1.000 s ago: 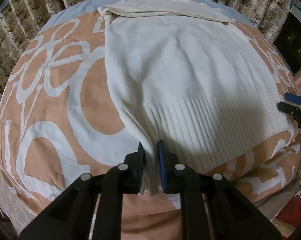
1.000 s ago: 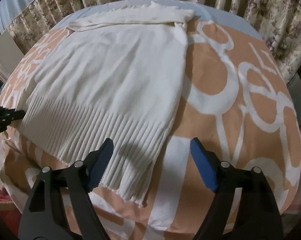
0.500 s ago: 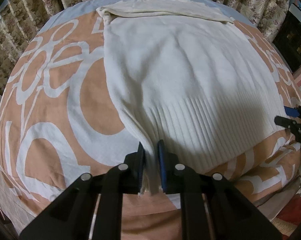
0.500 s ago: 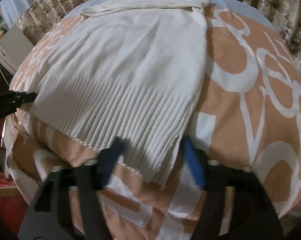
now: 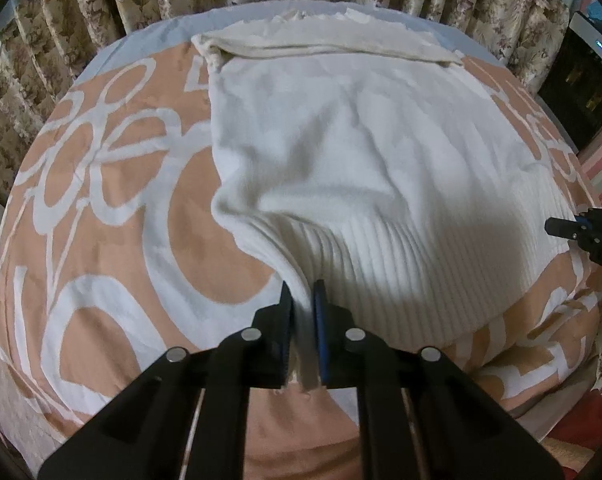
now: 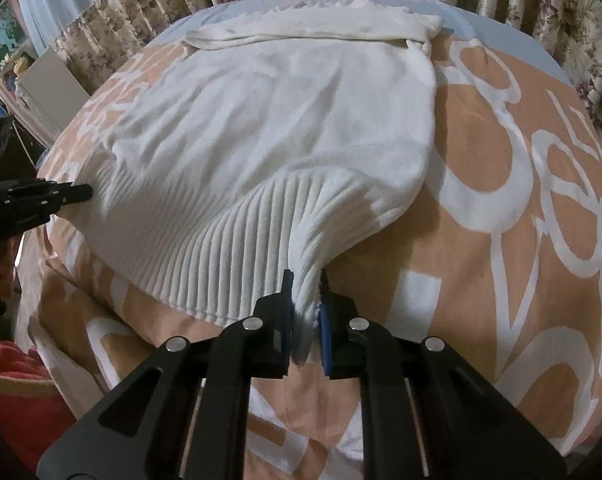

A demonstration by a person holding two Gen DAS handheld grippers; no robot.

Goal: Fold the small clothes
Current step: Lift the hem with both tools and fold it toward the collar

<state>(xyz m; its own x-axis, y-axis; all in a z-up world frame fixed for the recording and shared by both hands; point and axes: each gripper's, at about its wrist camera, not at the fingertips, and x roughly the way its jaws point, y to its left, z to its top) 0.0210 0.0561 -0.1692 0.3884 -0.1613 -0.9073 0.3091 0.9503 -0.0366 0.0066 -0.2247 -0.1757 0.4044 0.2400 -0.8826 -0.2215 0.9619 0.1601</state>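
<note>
The cream ribbed-hem knit sweater [image 5: 353, 168] lies flat on the orange-and-white patterned bedspread [image 5: 113, 216]. The left gripper [image 5: 301, 304] and right gripper [image 6: 305, 292] (2 clamps) each pinch a hem corner, likely to carry the hem up towards the collar.

Black hand-held gripper [image 5: 302, 312] frames, blue pads [image 6: 324, 336], silver rivets, possibly screws.
</note>
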